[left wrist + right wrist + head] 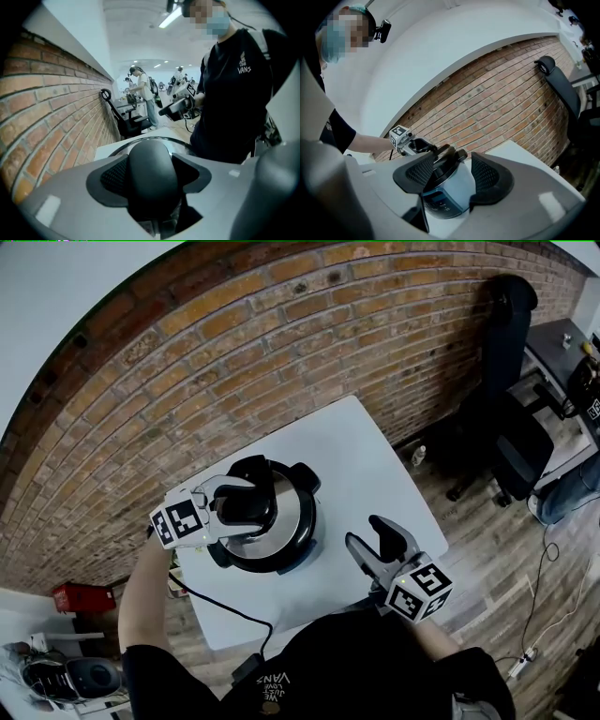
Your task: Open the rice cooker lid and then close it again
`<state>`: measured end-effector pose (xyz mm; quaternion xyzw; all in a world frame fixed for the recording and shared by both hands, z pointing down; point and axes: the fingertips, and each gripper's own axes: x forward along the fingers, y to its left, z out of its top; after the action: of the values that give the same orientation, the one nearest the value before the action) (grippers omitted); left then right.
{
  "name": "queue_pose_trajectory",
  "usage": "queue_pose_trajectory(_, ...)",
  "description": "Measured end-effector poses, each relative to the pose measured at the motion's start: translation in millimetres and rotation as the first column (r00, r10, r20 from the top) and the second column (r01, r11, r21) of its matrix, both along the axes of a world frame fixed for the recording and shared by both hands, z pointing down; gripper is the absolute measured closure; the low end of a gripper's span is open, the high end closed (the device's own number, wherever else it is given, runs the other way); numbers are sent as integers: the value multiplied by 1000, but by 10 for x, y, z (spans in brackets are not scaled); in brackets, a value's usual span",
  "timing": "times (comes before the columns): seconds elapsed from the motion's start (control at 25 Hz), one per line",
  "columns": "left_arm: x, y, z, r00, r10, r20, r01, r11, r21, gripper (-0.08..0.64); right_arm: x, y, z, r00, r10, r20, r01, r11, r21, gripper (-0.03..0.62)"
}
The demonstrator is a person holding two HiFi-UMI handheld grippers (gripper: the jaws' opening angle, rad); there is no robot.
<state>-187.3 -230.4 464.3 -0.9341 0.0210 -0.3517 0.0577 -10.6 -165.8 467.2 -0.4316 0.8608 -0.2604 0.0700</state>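
- I am seeing the rice cooker point(281, 545) standing on the white counter point(375, 465), close to the counter's left edge and on the half nearer the brick wall point(234, 362)
- The black lid point(292, 507) is sitting on top of the silver pot; I cannot tell whether it is fully seated or lifted a little, since it is looking slightly tilted in the right gripper view
- The left tool point(251, 505) is reaching over the cooker from the counter's left edge and is clamping the lid handle point(152, 173)
- In the left gripper view the rounded black handle is filling the gap between the two ribbed pads point(111, 177), which are pressing against its sides
- The right tool point(364, 531) is hanging above the counter near its near edge, right of the cooker and well apart from it
- Its jaws are standing wide with nothing between them; in the right gripper view they are only framing the cooker point(445, 197) from a distance
- The cooker's display panel point(438, 201) is facing the right tool, and the left tool point(417, 145) is showing behind the lid
- A black power cord point(220, 601) is running from the cooker's left side across the counter and dropping over the near edge
- A black office chair point(506, 343) is standing on the floor past the counter's right corner, against the wall
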Motion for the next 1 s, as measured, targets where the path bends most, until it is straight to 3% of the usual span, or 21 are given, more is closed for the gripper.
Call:
queue_pose_trajectory(0.24,4,8,17,1000,-1,-14,1,1000,-1,272,-11,0,1,1000,-1,0,1,1000,0,348)
queue_pose_trajectory(0.4,-41,-36,58,996,-89,-28,88,996,-34,280,-50,15,9,1000,-6,4,6,1000,-2,348)
queue_pose_trajectory(0.72,-40,-73,47,979,-194,-59,192,981,-25,278,-124,-4,-16,999,-31,5,31,1000,3,349)
queue_pose_trajectory(0.84,-55,-90,48,969,-240,-63,239,971,-24,276,-177,-13,-28,999,-50,4,50,999,5,350)
queue_pose_trajectory(1.0,-73,-126,49,935,-345,-81,344,939,-21,276,-249,-54,-44,996,-93,-7,93,996,4,350)
